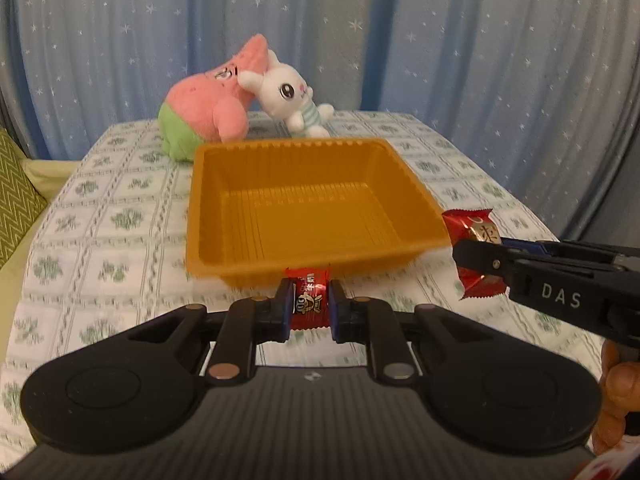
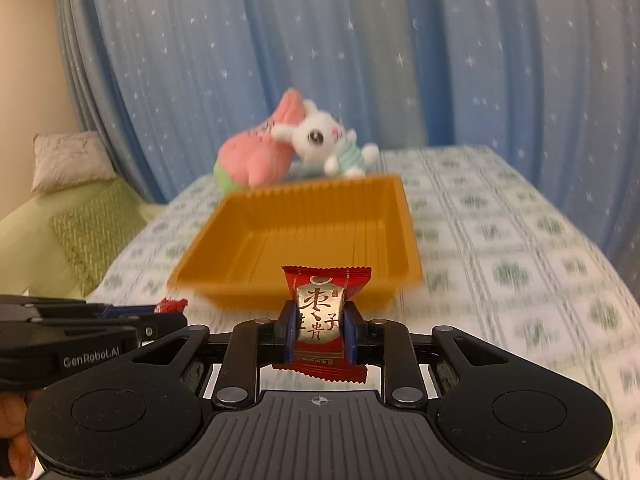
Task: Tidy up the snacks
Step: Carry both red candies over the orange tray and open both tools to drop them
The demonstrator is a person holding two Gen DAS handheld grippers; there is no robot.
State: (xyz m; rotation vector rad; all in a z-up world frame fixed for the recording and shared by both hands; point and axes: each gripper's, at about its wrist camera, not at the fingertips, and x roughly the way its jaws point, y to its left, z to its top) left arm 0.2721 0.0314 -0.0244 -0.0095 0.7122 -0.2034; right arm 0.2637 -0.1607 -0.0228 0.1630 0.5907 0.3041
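Both grippers are carrying candy right now. The left gripper [image 1: 309,307] is clamping a small red candy [image 1: 310,300], and the right gripper [image 2: 319,330] is pinching a red-and-gold candy [image 2: 322,320] with its long axis running forward between the fingers. The orange tray [image 1: 224,208] is sitting empty straight ahead of both, its near rim just past the fingertips, long side lying crosswise. The left one is looking slightly closer to that rim, I'd guess. Plush toys [image 1: 224,100] are lying beyond the tray on the checked surface [image 1: 100,216].
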